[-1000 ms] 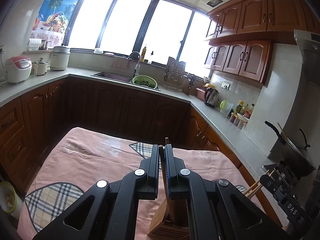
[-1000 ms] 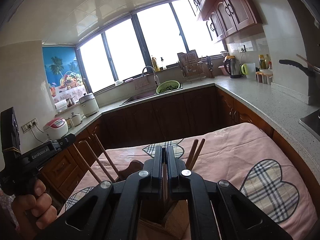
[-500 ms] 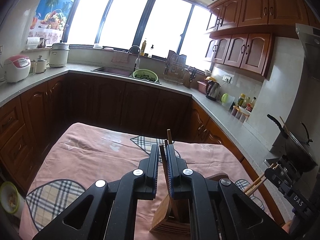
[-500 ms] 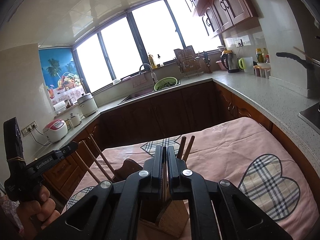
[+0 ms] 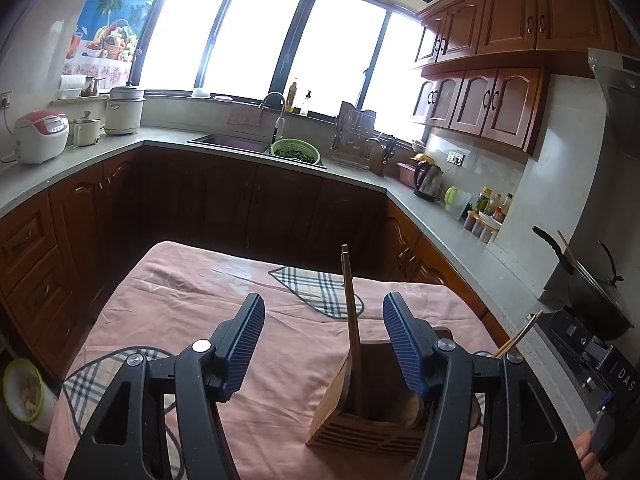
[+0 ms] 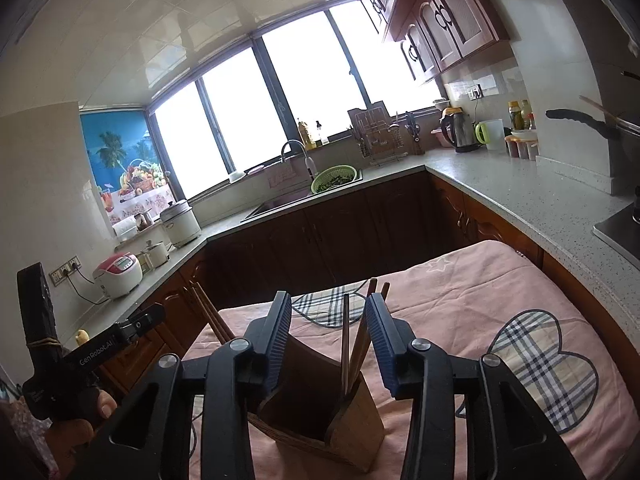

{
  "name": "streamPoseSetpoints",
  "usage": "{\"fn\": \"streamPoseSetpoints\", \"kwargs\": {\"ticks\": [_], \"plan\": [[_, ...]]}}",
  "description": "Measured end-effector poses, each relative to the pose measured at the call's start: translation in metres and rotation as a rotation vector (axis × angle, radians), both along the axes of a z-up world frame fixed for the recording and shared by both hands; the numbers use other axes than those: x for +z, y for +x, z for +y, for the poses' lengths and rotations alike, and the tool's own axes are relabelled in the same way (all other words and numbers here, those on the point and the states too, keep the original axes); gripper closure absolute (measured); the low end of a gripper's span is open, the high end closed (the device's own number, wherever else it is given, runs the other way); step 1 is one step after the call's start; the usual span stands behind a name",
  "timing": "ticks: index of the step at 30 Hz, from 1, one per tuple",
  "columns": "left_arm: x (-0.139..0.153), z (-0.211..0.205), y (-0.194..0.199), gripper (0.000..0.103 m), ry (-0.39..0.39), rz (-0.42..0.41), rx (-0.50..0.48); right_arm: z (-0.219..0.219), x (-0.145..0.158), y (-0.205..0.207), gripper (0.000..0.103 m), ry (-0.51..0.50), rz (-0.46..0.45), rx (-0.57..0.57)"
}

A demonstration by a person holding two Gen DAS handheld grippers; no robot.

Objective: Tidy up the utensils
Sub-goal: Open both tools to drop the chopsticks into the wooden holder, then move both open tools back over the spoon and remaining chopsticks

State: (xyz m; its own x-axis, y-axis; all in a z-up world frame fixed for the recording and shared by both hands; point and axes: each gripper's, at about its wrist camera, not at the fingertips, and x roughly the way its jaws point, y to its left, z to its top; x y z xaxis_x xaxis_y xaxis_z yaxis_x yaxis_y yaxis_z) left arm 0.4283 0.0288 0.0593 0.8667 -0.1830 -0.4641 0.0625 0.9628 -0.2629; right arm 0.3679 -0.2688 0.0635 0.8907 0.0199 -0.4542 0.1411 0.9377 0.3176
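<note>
2 grippers hang over the same wooden utensil holder, and both are letting go. On the left side, the left gripper (image 5: 324, 344) has its blue ribbed pads far apart and its jaws are opening. The pair of brown wooden chopsticks (image 5: 349, 304) stands between the pads but touches neither of them; it leans in the slatted wooden utensil holder (image 5: 360, 420) with its tips up. I think the pads move away sideways so that the sticks stay where they were set and are not pulled out again.

The holder sits on the pink tablecloth with checked heart patches (image 5: 180, 304), near the front edge of the table, so both hands can reach it easily.

On the right side, the right gripper (image 6: 328, 340) is less wide, and its jaws are opening too. In its view, brown chopsticks (image 6: 346, 336) stand in the wooden holder (image 6: 352, 428) between the pads, apart from both. They rest against the inner wall of one compartment, which keeps them upright.

At the far left of the right view, a hand (image 6: 76, 420) grips the handle of the other gripper. Whether more utensils wait on the table, I cannot tell.
</note>
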Motion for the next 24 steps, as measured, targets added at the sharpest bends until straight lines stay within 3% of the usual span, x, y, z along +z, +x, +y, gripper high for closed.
{"fn": "streamPoseSetpoints", "kwargs": {"ticks": [2,6,24], "plan": [[0.000,0.002,-0.009,0.024,-0.003,0.009,0.006,0.000,0.003,-0.006,0.041,0.005,-0.009,0.000],[-0.003,0.010,-0.032,0.021,0.001,0.027,0.006,-0.002,0.005,-0.022,0.024,0.021,-0.019,0.000],[0.001,0.026,-0.134,0.020,-0.015,0.131,0.003,-0.008,-0.015,-0.130,0.023,0.025,0.077,-0.057]]}}
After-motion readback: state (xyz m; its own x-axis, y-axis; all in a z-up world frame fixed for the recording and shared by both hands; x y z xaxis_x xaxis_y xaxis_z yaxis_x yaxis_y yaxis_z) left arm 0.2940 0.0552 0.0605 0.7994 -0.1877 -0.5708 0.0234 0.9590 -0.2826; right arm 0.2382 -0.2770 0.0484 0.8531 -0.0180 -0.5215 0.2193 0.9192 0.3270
